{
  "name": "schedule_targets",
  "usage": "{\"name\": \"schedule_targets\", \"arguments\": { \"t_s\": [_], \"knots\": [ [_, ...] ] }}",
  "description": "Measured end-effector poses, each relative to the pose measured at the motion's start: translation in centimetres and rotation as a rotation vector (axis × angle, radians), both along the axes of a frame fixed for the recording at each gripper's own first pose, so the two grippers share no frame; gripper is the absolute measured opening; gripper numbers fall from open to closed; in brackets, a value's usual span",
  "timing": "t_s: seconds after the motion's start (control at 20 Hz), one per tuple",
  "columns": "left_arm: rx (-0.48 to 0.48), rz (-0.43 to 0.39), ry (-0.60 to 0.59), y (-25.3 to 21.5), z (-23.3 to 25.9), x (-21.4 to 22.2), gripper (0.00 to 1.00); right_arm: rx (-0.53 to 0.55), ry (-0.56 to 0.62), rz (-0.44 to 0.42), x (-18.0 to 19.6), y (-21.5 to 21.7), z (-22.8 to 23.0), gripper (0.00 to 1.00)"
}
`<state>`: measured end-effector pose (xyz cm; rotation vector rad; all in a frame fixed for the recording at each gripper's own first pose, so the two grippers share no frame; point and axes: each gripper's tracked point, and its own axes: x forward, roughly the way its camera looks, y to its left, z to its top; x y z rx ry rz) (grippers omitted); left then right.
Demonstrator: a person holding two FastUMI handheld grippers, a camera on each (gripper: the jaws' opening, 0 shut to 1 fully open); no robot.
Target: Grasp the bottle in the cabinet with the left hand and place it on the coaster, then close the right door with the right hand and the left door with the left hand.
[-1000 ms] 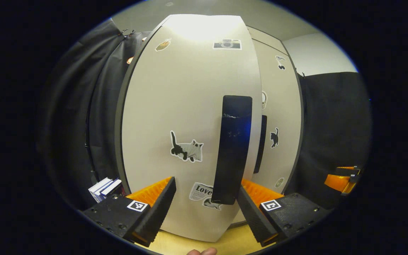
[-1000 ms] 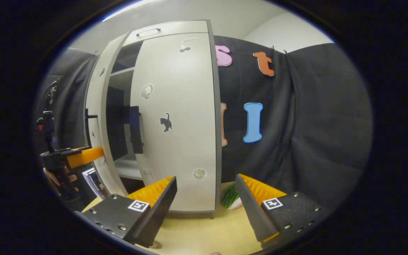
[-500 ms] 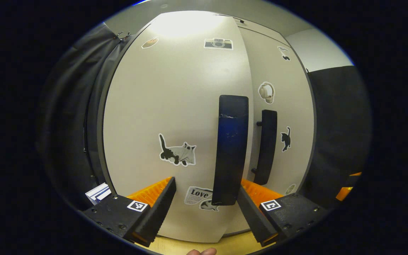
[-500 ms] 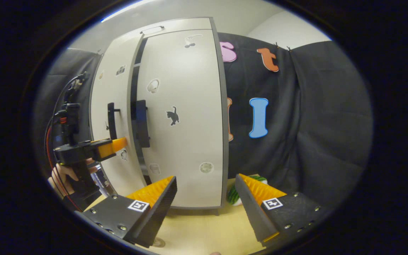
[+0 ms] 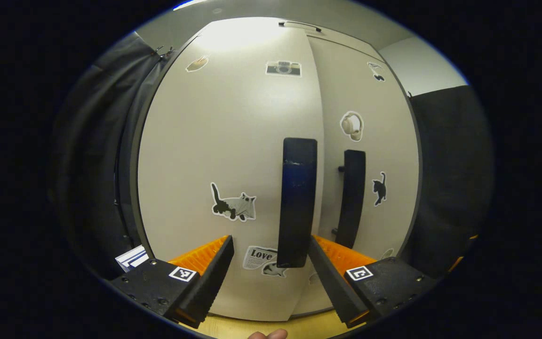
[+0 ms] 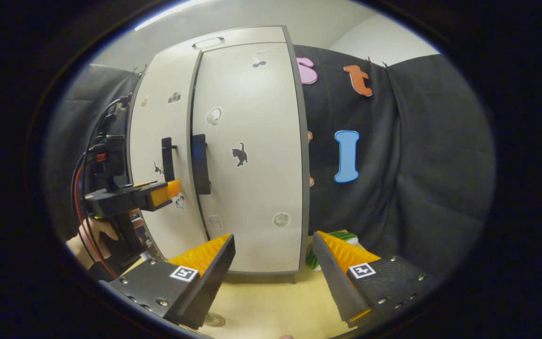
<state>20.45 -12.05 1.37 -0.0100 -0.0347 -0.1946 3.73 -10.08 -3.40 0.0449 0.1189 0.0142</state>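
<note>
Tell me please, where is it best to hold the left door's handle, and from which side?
Grip the left handle at its middle, one finger on each long side, coming straight at the door from the front. It is a tall flat upright bar, and in the right gripper view it stands off the door on a short post, so there seems room behind it.

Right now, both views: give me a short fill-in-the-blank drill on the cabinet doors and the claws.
1. Both doors of the cabinet now look ____.
2. In the left gripper view, the left door's handle stands between the fingers of the left claw, whose jaws are ____.
3. The sticker beside the right door's handle shows a black ____.
4. In the right gripper view, the striped green thing sits on the ____ beside the cabinet.

Missing words: closed; open; cat; table
</note>
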Motion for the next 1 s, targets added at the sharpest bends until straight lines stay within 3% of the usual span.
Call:
{"name": "schedule_targets", "arguments": {
  "t_s": [0.2, 0.6, 1.0],
  "knots": [
    [0.009, -0.003, 0.004, 0.3, 0.6, -3.9, 1.0, 0.001, -0.019, 0.016, -0.5, 1.6, 1.0, 1.0],
    [0.002, 0.079, -0.03, 4.9, 3.1, -14.5, 0.99, -0.02, -0.067, 0.022, -1.2, 4.5, 3.9, 1.0],
    [0.005, 0.09, 0.009, 6.3, 1.6, -18.7, 1.0, -0.028, -0.097, 0.015, -3.1, 5.7, 5.2, 1.0]
  ]
}}
